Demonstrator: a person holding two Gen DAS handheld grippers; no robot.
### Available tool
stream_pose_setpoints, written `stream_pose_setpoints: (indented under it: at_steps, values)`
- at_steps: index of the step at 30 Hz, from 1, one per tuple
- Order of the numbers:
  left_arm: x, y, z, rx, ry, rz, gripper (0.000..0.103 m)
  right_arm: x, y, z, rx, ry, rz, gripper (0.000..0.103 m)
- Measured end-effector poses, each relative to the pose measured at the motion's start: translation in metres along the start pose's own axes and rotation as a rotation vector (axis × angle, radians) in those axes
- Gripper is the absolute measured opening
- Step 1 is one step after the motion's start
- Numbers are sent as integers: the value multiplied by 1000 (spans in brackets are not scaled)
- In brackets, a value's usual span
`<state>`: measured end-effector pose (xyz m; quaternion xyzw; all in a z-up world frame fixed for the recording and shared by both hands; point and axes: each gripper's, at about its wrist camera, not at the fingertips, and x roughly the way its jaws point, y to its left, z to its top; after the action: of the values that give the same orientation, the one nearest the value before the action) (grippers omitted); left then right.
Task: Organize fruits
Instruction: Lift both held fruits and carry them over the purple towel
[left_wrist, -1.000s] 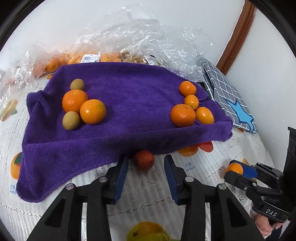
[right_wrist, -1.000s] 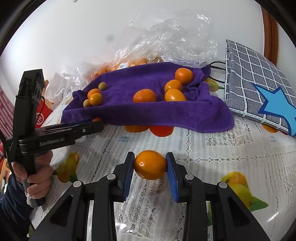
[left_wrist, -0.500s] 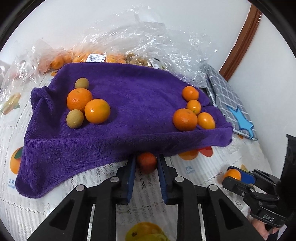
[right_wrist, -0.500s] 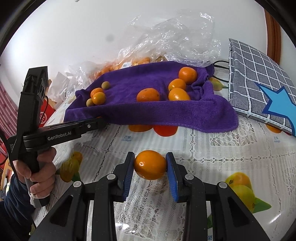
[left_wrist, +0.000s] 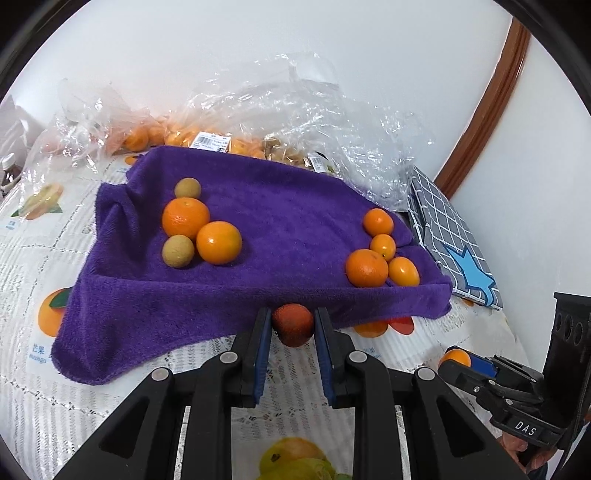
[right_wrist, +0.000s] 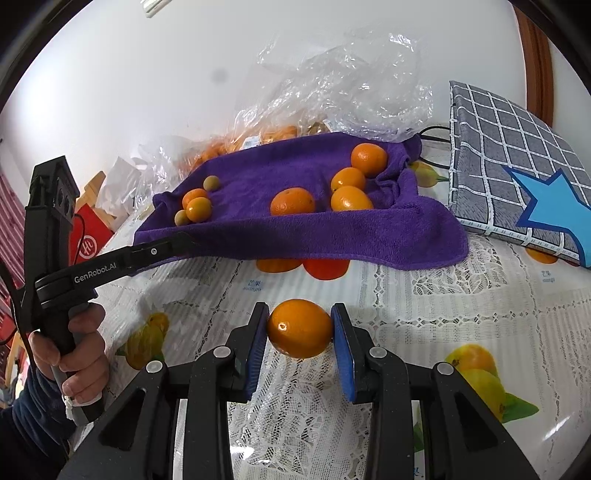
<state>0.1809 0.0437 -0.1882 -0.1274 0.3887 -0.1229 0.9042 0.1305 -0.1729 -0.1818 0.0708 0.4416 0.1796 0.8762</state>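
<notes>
My left gripper (left_wrist: 292, 325) is shut on a small dark red-orange fruit (left_wrist: 293, 324) at the front edge of the purple towel (left_wrist: 280, 214). My right gripper (right_wrist: 299, 328) is shut on an orange (right_wrist: 300, 328) and holds it over the lace tablecloth (right_wrist: 424, 295), in front of the towel (right_wrist: 295, 232). On the towel's left lie two oranges (left_wrist: 201, 229) and two small greenish-brown fruits (left_wrist: 178, 250). On its right lies a cluster of several oranges (left_wrist: 380, 254). The right gripper with its orange also shows at the lower right of the left wrist view (left_wrist: 458, 360).
Clear plastic bags (left_wrist: 295, 122) with more oranges lie behind the towel against the white wall. A grey checked cushion (right_wrist: 517, 166) with a blue star lies to the right. A red box (right_wrist: 88, 236) stands at the far left.
My left gripper has closed on the red-orange fruit at the towel's edge and lifted a little. My right gripper has kept its hold on the orange.
</notes>
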Motion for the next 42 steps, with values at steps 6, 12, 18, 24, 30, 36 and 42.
stream_pose_setpoints:
  at_steps: [6, 12, 18, 24, 30, 36, 42]
  values:
    - [-7, 5, -2, -19, -19, 22, 22, -3, -6, 0, 31, -13, 2, 34]
    - [-14, 11, -4, -37, -35, 29, 22, -5, -14, 0, 81, -17, 15, 34]
    - [-22, 13, -5, -43, -64, 46, 22, -6, -15, 0, 94, -24, 14, 34]
    - [-26, 20, -4, -71, -81, 55, 22, -8, -17, 0, 106, -31, 15, 34]
    - [-28, 24, -3, -92, -92, 63, 22, -8, -17, 0, 108, -36, 17, 34]
    - [-30, 26, -3, -104, -101, 65, 22, -10, -17, 0, 110, -41, 21, 34]
    - [-32, 27, -3, -113, -109, 65, 22, -12, -17, -1, 113, -54, 20, 34]
